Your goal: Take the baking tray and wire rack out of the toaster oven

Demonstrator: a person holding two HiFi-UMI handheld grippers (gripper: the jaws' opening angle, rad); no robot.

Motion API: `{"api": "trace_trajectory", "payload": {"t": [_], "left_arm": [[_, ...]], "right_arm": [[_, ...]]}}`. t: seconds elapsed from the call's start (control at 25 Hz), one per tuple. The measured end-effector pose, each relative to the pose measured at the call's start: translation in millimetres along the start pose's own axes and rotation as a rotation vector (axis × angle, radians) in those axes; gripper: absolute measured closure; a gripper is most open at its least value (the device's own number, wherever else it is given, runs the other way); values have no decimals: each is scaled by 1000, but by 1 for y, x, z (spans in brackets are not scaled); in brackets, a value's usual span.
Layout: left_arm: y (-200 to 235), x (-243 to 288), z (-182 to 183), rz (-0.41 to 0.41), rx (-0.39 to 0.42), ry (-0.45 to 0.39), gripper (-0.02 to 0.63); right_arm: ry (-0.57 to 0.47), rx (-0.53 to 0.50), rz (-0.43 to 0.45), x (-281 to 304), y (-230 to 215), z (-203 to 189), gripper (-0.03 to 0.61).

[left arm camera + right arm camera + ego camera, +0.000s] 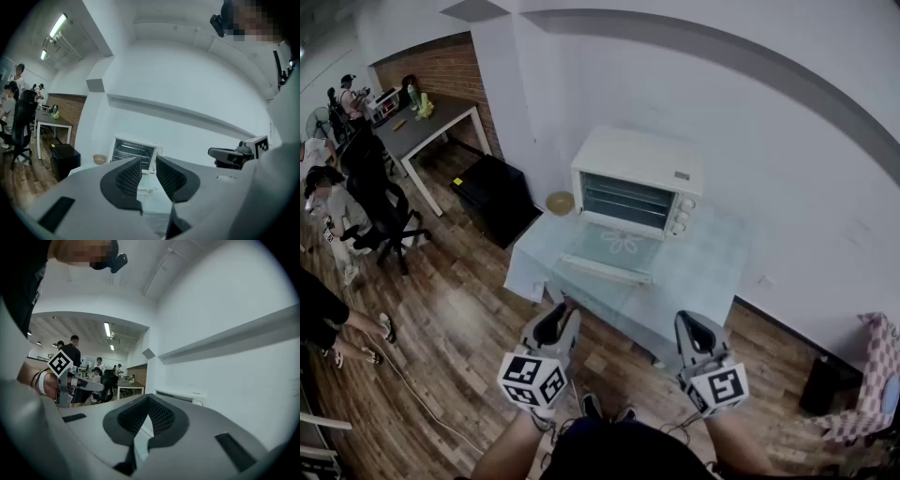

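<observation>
Pale table [712,281] ahead, well apart from both grippers. On it, one white toaster oven [639,157], wide side running left to right across the head view, with its one glass door [614,248] dropped flat toward the person. Inside the open mouth, metal bars at shelf level, taken for the wire rack [626,199]. Baking tray not separable from it at this range, so probably one of each, both inside the oven. Just beside the oven's left flank, one small tan bowl [560,202].

Two grippers, held low in front of the body. Left gripper [567,307]: jaws a little apart, nothing between the pads, aimed straight at the oven mouth in the left gripper view. Right gripper [690,319]: jaws pressed together, empty, with the oven lying right of its line in the right gripper view.

Judged from this: rack and tray lie forward and between the two grippers, long edges crosswise, to be drawn straight back over the door. Neither hand clearly nearer — left better lined up. Right needs opening first.
</observation>
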State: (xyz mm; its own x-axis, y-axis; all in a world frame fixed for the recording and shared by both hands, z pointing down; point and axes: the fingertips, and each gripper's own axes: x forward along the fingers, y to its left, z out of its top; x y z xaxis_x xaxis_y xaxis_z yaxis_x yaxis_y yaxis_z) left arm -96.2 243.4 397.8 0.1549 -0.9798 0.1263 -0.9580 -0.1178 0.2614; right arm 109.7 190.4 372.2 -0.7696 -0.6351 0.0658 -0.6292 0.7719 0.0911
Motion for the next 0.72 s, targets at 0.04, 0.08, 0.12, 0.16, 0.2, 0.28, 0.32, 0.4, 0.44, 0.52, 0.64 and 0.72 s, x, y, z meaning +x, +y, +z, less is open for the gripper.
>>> {"api": "trace_trajectory", "payload": {"t": [0.04,0.08,0.12,0.16,0.2,0.28,0.32,0.4,0.44,0.52,0.64,0.72], "left_arm": [[3,-1,1,-1,2,-1,522],[6,-1,1,-2,3,-1,522],[8,-2,2,-2,3,-1,522],[11,-1,2,-2,0,0,522],[14,-1,1,-1,-4,2,522],[20,1,0,1,-9,4,522],[24,3,-1,2,-8,5,522],[30,7,-3,4,-12,10,522],[32,10,-4,2,-17,13,522],[35,13,-6,-8,-28,13,523],[43,7,-1,-20,-36,3,523],[52,-1,2,-21,-40,-11,523]], "right_arm": [[1,1,2,3,2,0,574],[2,2,3,6,4,0,574],[3,3,4,9,6,-1,575],[4,3,5,13,7,-1,574],[7,4,5,16,8,-2,574],[15,7,7,24,9,-5,574],[20,11,9,28,9,-6,574],[30,22,8,34,7,-9,575],[36,26,5,35,6,-11,575],[44,32,-2,35,5,-13,574],[29,66,-9,37,11,-15,574],[15,88,-20,41,16,-13,572]]}}
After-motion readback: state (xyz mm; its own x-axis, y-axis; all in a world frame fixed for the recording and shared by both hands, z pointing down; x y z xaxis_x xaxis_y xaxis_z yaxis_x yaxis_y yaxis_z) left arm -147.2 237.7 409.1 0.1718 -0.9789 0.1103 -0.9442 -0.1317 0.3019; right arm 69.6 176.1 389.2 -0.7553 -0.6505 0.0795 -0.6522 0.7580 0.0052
